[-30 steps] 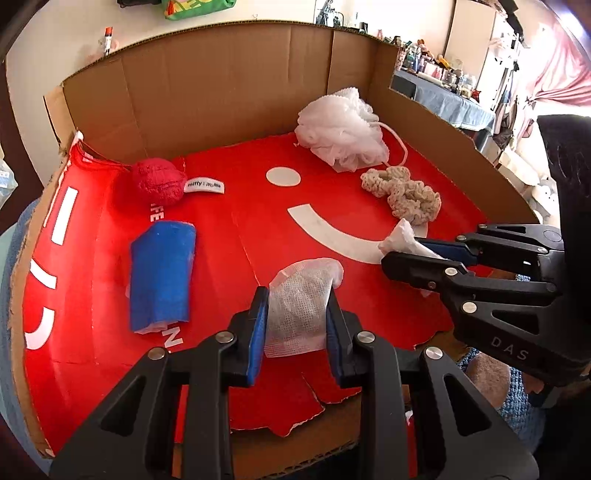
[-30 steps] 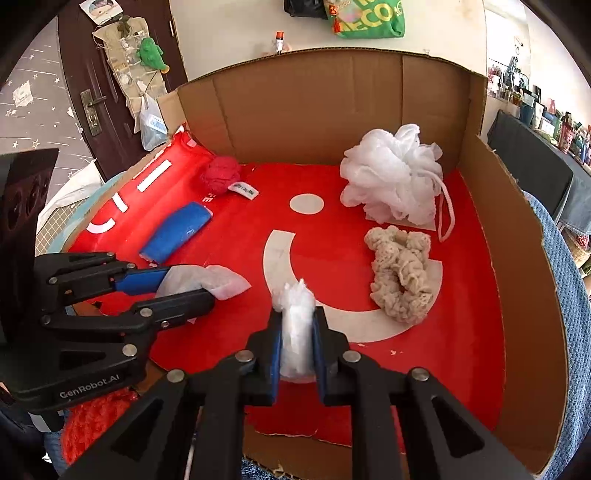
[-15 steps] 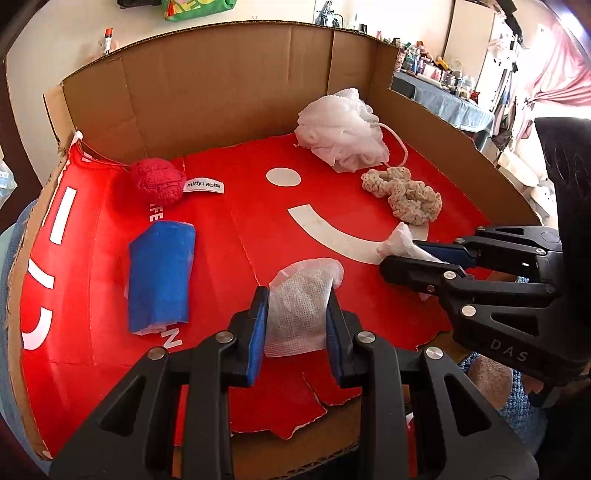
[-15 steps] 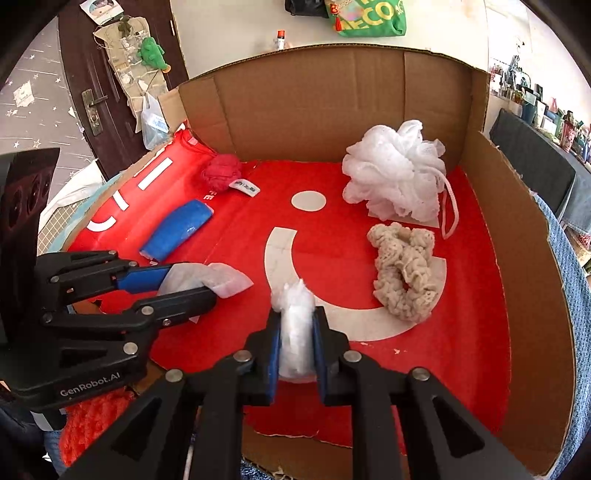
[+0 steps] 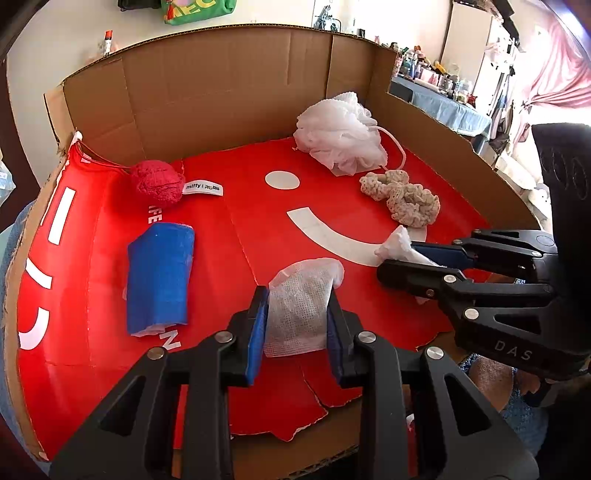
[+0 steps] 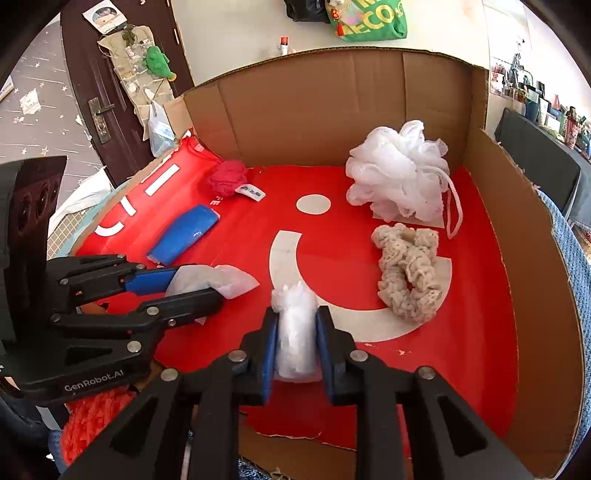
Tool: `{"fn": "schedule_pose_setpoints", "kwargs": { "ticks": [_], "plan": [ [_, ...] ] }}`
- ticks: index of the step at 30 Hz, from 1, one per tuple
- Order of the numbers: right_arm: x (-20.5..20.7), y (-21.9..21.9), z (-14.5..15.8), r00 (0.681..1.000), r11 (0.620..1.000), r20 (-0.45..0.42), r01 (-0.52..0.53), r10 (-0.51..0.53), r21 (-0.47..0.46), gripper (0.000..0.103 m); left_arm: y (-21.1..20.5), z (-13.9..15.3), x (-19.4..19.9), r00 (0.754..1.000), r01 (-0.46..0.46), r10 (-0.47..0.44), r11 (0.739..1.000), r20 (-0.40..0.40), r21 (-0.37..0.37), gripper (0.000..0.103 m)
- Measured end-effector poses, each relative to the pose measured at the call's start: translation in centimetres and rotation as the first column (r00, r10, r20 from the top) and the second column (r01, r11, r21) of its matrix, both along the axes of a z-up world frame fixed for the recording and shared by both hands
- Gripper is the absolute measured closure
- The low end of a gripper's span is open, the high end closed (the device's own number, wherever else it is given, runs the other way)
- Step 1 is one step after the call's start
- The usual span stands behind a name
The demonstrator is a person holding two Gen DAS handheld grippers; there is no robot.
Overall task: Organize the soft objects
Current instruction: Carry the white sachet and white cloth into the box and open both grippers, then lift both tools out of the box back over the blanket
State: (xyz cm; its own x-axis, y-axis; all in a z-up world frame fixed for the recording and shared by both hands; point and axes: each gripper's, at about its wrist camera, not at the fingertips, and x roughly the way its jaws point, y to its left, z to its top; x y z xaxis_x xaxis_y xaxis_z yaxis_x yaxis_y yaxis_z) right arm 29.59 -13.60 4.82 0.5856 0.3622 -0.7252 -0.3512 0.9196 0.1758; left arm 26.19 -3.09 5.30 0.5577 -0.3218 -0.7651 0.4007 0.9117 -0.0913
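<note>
A: Left gripper (image 5: 295, 317) is clenched on a white mesh non-woven pouch (image 5: 301, 306), flat between the blue pads. From its own camera you read the perforated weave; the right wrist view only shows a crumpled white edge poking past the finger

B: And the right gripper (image 6: 295, 332) is clamped on a bunched wad of thin white plastic film (image 6: 297, 332). The left view shows just its tip sticking out of the black fingers, low over the white curved stripe (image 5: 328, 240)

A: Both loads sit at the near edge of the red printed sheet (image 5: 240, 229) lining the open brown cardboard box (image 5: 221, 85)

B: Further out: a rolled blue cloth (image 5: 159, 277) at left, a red knitted ball (image 5: 159, 182) behind it with a white tag (image 5: 203, 187) touching it. At right, a fluffy white mesh bath pouf (image 5: 340, 134) near the back wall, and a beige crocheted scrunchie (image 5: 404, 201) just in front of it

A: Only the right view has the dark door (image 6: 92, 92) and the orange fuzzy fabric (image 6: 96, 417) under the left tool

B: Writing: the tag reads "miffy", the right tool says "DAS", the left one "GenRobot.AI". The green bag (image 6: 369, 18) on the wall shows "ECO"; white letters on the sheet are partly covered by the cloth and ball
</note>
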Motion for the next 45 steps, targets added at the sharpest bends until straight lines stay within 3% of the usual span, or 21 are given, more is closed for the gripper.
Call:
{"fn": "schedule_pose_setpoints", "kwargs": {
  "ticks": [12,13,14,16,30,32,36,38,45],
  "plan": [
    [-0.1,0.3,0.0,1.0,1.0,0.009,-0.02,0.02,0.017,0.068,0.3,0.0,-0.1,1.0,0.003,-0.003,1.0,0.001,-0.024,0.073],
    [-0.1,0.3,0.0,1.0,1.0,0.01,-0.02,0.02,0.017,0.066,0.3,0.0,-0.1,1.0,0.002,-0.002,1.0,0.0,-0.025,0.068],
    [-0.1,0.3,0.0,1.0,1.0,0.011,-0.019,0.019,0.017,0.061,0.3,0.0,-0.1,1.0,0.002,-0.002,1.0,0.0,-0.025,0.05],
    [-0.1,0.3,0.0,1.0,1.0,0.013,-0.014,0.014,0.016,0.059,0.3,0.0,-0.1,1.0,-0.001,0.001,1.0,0.003,-0.026,0.044],
    [-0.3,-0.2,0.2,1.0,1.0,0.022,0.014,-0.014,-0.003,0.043,0.9,0.5,-0.3,1.0,-0.02,0.021,0.999,0.016,-0.041,0.043],
    [-0.6,-0.2,0.6,0.999,1.0,0.032,0.024,-0.024,-0.008,0.038,1.0,0.9,-0.7,0.999,-0.025,0.026,0.999,0.027,-0.042,0.036],
    [-1.6,-0.3,1.8,0.997,0.999,0.069,0.046,-0.045,-0.012,0.03,1.3,2.3,-2.0,0.996,-0.046,0.049,0.998,0.078,-0.041,0.033],
    [-2.2,-0.4,2.4,0.994,0.998,0.094,0.065,-0.063,-0.017,0.02,1.6,3.1,-2.8,0.993,-0.062,0.066,0.997,0.101,-0.049,0.026],
    [-4.8,-0.8,4.4,0.981,0.992,0.156,0.122,-0.117,-0.024,0.005,2.4,5.4,-6.0,0.978,-0.101,0.113,0.992,0.178,-0.077,0.021]
  ]
}}
